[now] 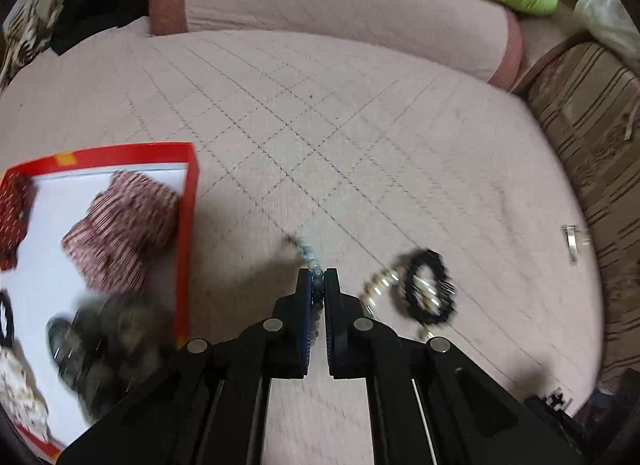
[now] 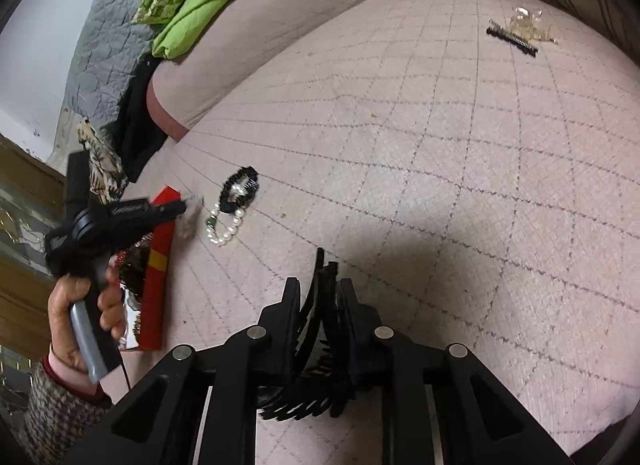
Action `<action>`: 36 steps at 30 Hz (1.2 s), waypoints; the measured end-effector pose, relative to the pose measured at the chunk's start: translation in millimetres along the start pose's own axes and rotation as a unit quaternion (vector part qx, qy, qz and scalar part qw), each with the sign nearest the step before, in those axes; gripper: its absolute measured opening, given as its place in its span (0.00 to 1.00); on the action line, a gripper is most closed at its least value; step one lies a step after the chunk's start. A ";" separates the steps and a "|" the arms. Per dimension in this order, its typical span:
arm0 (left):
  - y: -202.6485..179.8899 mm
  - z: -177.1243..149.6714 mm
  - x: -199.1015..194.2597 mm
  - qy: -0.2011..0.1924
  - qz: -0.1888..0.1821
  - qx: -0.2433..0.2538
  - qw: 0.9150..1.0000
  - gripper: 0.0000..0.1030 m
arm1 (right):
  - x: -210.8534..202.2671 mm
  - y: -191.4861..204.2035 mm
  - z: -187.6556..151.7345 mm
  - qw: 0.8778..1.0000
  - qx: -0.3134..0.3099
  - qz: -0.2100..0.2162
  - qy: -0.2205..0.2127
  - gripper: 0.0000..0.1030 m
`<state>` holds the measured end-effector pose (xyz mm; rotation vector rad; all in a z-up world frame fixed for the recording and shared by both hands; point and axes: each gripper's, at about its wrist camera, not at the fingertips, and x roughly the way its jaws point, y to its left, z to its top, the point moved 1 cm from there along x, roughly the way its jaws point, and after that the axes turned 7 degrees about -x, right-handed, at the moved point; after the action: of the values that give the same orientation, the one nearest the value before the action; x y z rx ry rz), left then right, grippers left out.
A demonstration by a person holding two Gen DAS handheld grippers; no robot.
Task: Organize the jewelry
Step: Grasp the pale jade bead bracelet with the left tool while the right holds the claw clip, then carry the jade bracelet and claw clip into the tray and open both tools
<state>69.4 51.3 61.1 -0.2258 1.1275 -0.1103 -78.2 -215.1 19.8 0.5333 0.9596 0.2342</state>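
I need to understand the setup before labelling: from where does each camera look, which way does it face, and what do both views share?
Left wrist: sits behind the left gripper, looks down its fingers at the pink quilt; fingers shut on a blue bead bracelet; red box at left.
Right wrist: sits behind the right gripper, shut on a black hair claw; the left hand shows.
Shared: pearl bracelet, black scrunchie, red box.

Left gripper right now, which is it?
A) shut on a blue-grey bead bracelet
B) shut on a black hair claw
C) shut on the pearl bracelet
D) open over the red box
A: the left gripper pinches the blue-grey bead bracelet between its fingers; the pearl bracelet lies on the bedcover.
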 end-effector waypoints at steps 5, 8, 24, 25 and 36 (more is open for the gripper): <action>0.5 -21.5 -51.6 -0.027 -0.037 0.000 0.999 0.05 | -24.5 17.3 1.7 1.000 -0.016 0.010 -0.023 0.19; 4.5 -34.8 -82.0 -0.045 -0.056 -0.003 0.997 0.05 | -39.7 30.4 1.4 0.999 -0.028 0.017 -0.035 0.19; 92.3 -106.7 -185.9 -0.140 -0.023 -0.072 0.987 0.05 | -64.4 106.0 -19.8 0.993 -0.105 0.032 -0.037 0.19; 99.9 -108.4 -188.4 -0.143 -0.022 -0.080 0.986 0.05 | -63.9 110.5 -20.9 0.993 -0.111 0.032 -0.036 0.19; 156.8 -117.3 -203.6 -0.170 -0.011 -0.134 0.976 0.05 | -42.8 170.4 -24.8 0.982 -0.185 0.039 -0.007 0.19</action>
<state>-127.6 230.2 155.8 -0.4790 0.7962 0.0614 -115.6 -80.5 129.2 0.2295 0.8557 0.4675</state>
